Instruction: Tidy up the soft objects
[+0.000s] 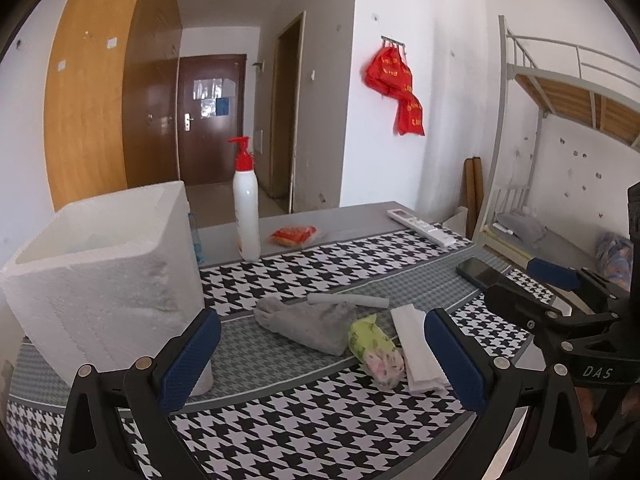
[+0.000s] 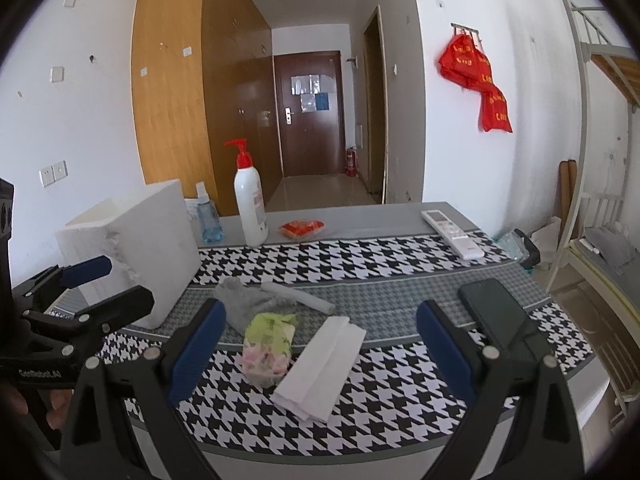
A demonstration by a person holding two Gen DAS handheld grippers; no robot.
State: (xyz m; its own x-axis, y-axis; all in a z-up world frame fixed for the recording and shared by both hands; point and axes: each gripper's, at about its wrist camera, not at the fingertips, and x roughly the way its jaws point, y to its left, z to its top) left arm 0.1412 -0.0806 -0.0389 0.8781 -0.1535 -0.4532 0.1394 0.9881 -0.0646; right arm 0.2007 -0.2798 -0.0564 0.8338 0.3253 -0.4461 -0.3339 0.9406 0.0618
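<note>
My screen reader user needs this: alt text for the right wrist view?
The open right gripper hovers over a houndstooth table, framing a folded tissue and a green tissue pack; a grey sock and white foam box lie beyond.

"DAS" on right tool (image 1: 552, 296), "GenRobot.AI" on left tool (image 2: 100, 284)

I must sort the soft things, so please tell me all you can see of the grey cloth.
The grey cloth is soft, fuzzy fabric, crumpled flat on the patterned tablecloth, right of the white foam box. A grey roll lies against its far edge; the green packet touches its near edge. No gripper touches it.
</note>
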